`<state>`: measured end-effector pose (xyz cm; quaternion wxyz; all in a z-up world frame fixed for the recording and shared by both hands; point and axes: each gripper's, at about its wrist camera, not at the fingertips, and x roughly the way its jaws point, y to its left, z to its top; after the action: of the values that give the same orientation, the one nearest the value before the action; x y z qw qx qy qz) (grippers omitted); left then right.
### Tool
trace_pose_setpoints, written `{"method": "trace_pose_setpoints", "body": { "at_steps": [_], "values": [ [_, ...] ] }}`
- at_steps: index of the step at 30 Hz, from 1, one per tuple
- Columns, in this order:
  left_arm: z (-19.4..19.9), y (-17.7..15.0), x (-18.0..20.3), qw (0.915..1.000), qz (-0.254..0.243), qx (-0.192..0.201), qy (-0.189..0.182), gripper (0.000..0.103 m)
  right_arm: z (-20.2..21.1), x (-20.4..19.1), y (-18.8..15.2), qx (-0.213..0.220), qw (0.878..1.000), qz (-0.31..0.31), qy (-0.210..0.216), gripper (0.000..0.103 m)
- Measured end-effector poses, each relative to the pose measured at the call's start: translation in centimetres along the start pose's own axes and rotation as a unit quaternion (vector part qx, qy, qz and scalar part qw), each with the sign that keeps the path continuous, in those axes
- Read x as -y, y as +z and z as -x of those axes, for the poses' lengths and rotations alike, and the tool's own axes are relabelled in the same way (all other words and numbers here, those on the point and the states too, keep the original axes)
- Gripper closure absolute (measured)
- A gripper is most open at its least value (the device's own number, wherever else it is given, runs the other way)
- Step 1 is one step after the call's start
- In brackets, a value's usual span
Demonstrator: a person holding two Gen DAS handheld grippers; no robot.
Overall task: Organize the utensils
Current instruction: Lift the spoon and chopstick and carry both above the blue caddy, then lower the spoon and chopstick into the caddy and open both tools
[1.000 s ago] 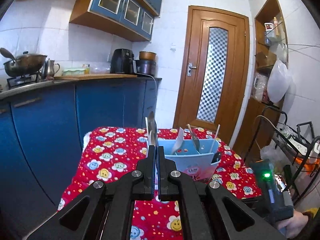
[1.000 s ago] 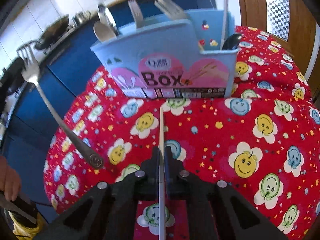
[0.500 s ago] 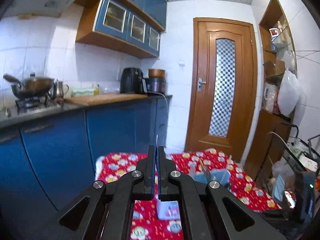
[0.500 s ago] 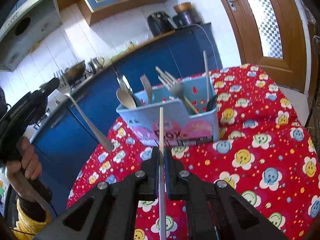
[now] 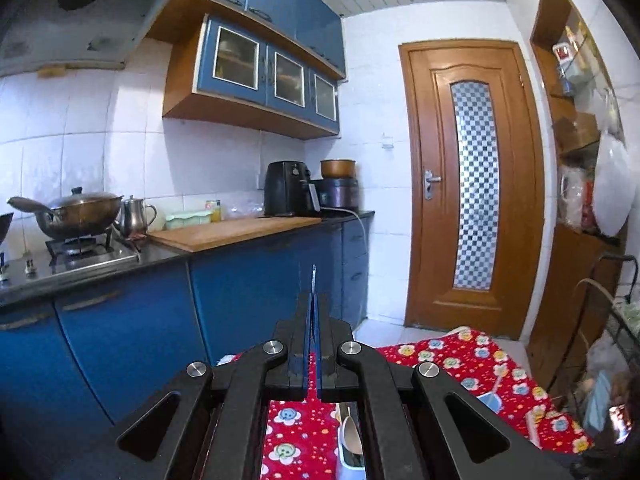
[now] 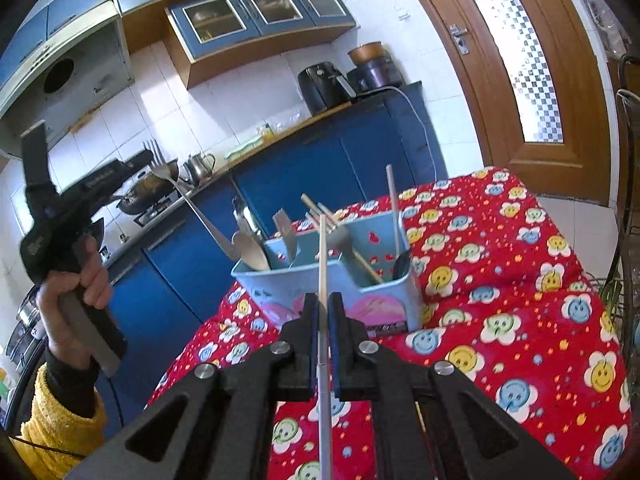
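Grippers: right gripper (image 6: 323, 312) clamps pale wooden chopstick (image 6: 322, 256), left gripper (image 5: 313, 312) clamps steel fork (image 6: 180, 196); both raised over light-blue plastic utensil box (image 6: 304, 292), presumably for sorting.

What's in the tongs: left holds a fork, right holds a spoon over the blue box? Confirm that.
Wrong on the right one. The right tongs are shut on a chopstick, not a spoon, as the right wrist view shows. The left tongs do hold a fork, and the blue box lies below.
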<state>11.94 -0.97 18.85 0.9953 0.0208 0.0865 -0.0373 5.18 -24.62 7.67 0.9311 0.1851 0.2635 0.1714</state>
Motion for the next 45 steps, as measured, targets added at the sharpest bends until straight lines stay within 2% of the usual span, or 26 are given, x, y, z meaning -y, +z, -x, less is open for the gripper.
{"method": "trace_pose_setpoints", "body": {
  "at_steps": [5, 14, 18, 24, 31, 36, 41, 42, 45],
  "values": [
    [-1.8, -1.7, 1.0, 0.9997, -0.018, -0.016, -0.004, 0.102, -0.6, 0.9, 1.9, 0.032, 0.999, -0.005, -0.002, 0.097],
    [-4.2, -4.4, 1.0, 0.9984, -0.006, -0.049, -0.027, 0.102, -3.9, 1.3, 5.5, 0.090, 0.996, 0.010, -0.025, 0.096],
    [-5.1, -5.4, 0.9, 0.9976, 0.003, -0.059, -0.037, 0.102, -5.8, 0.7, 6.9, 0.128, 0.991, 0.037, -0.033, 0.096],
    [-6.3, -6.3, 0.6, 0.9959, 0.024, -0.071, -0.050, 0.102, -8.8, 0.0, 7.5, 0.162, 0.981, 0.089, -0.057, 0.096],
    [-6.6, -6.8, 0.5, 0.9940, 0.040, -0.078, -0.066, 0.102, -10.2, 0.8, 6.1, 0.175, 0.974, 0.120, -0.079, 0.096],
    [-6.5, -6.9, 0.7, 0.9922, 0.042, -0.087, -0.079, 0.100, -10.6, 1.0, 5.1, 0.153, 0.976, 0.128, -0.084, 0.096],
    [-5.9, -6.7, 0.8, 0.9903, 0.045, -0.098, -0.087, 0.099, -9.3, 0.8, 5.2, 0.148, 0.980, 0.110, -0.076, 0.080],
    [-5.6, -6.6, 0.8, 0.9903, 0.045, -0.098, -0.088, 0.095, -8.8, 0.7, 5.3, 0.150, 0.980, 0.107, -0.071, 0.078],
    [-4.7, -6.1, 0.9, 0.9904, 0.044, -0.096, -0.090, 0.090, -7.3, 0.2, 5.6, 0.156, 0.980, 0.108, -0.065, 0.077]
  ]
}}
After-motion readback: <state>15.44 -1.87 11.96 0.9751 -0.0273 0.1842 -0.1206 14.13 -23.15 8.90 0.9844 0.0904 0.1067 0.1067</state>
